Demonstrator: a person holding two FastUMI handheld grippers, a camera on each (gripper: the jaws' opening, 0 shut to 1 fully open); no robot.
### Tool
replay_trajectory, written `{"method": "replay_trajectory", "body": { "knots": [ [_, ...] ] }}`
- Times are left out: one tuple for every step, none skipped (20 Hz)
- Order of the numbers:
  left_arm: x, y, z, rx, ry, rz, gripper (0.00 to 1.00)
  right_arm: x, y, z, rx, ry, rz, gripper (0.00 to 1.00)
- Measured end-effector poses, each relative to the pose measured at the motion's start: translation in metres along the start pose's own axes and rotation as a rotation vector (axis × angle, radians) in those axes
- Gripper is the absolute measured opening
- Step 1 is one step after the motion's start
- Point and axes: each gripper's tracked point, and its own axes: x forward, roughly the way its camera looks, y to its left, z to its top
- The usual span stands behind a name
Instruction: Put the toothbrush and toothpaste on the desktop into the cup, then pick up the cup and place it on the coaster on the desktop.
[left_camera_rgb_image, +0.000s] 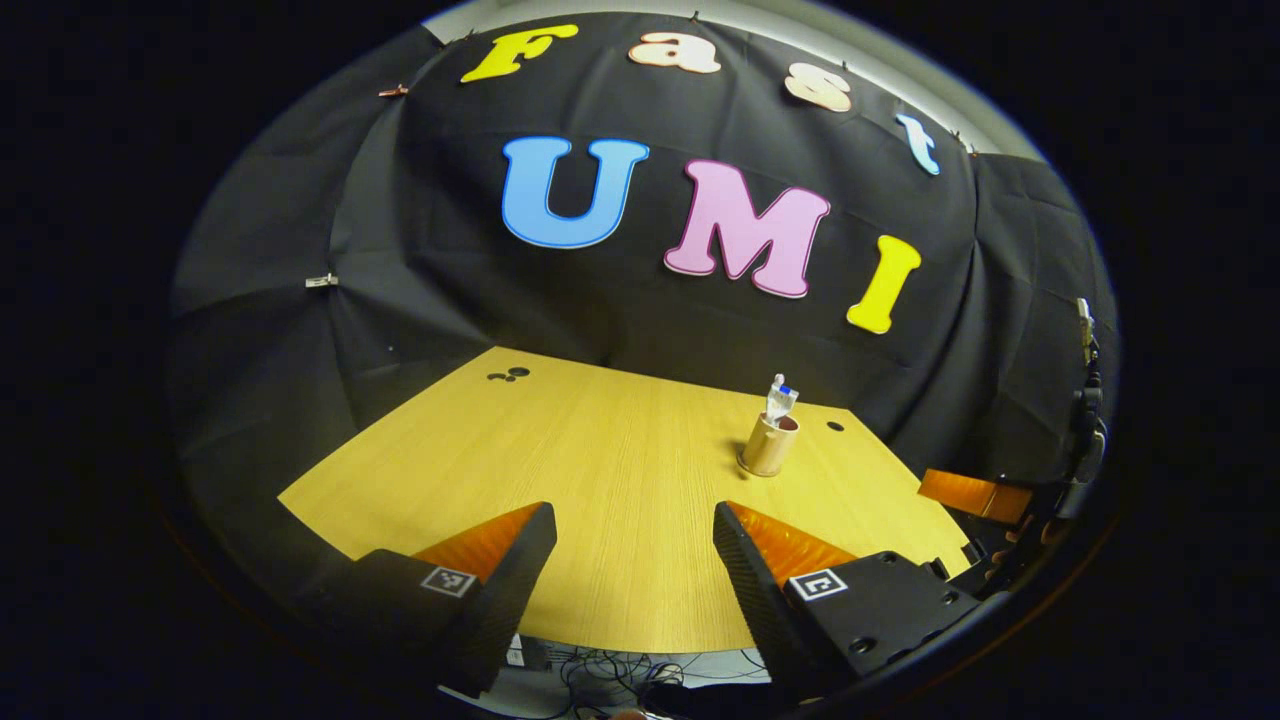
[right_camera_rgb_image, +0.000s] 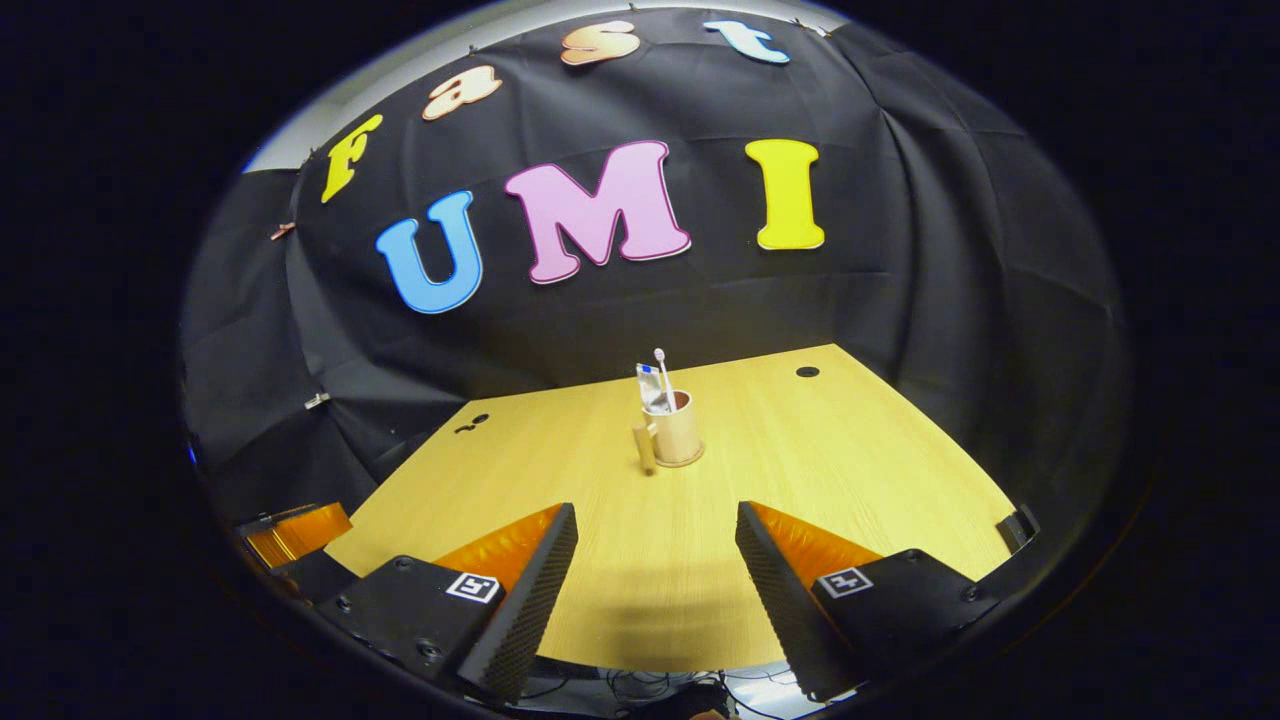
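While both tools hang over the near edge of the light wooden table (right_camera_rgb_image: 850, 450), the left tool (left_camera_rgb_image: 634, 560) and the right tool (right_camera_rgb_image: 656, 565) each hold their fingers wide apart with nothing between them. Toward the far middle of the table stands the tan cylindrical cup (right_camera_rgb_image: 678, 432) with a side handle, upright on a round coaster (right_camera_rgb_image: 684, 460), with the white toothpaste tube (right_camera_rgb_image: 648, 385) and the slim white toothbrush (right_camera_rgb_image: 662, 372) standing inside it.
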Motion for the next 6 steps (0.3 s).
{"method": "replay_trajectory", "body": {
  "knots": [
    [-0.007,-0.001,0.001,0.01,-0.005,-0.017,0.98,-0.006,0.008,-0.005,-0.006,0.01,0.018,0.98],
    [-0.012,-0.002,0.0,0.015,-0.012,-0.03,0.98,-0.012,0.013,-0.012,-0.017,0.022,0.031,0.98],
    [-0.015,-0.004,0.002,0.013,-0.016,-0.045,0.98,-0.018,0.015,-0.018,-0.029,0.034,0.036,0.98],
    [-0.017,-0.005,0.0,0.012,-0.016,-0.053,0.98,-0.026,0.017,-0.02,-0.036,0.036,0.042,0.98],
    [-0.02,-0.005,0.0,0.014,-0.015,-0.056,0.98,-0.03,0.02,-0.019,-0.041,0.033,0.049,0.98],
    [-0.021,-0.006,0.0,0.016,-0.016,-0.058,0.98,-0.036,0.02,-0.018,-0.048,0.024,0.05,0.98]
  ]
}}
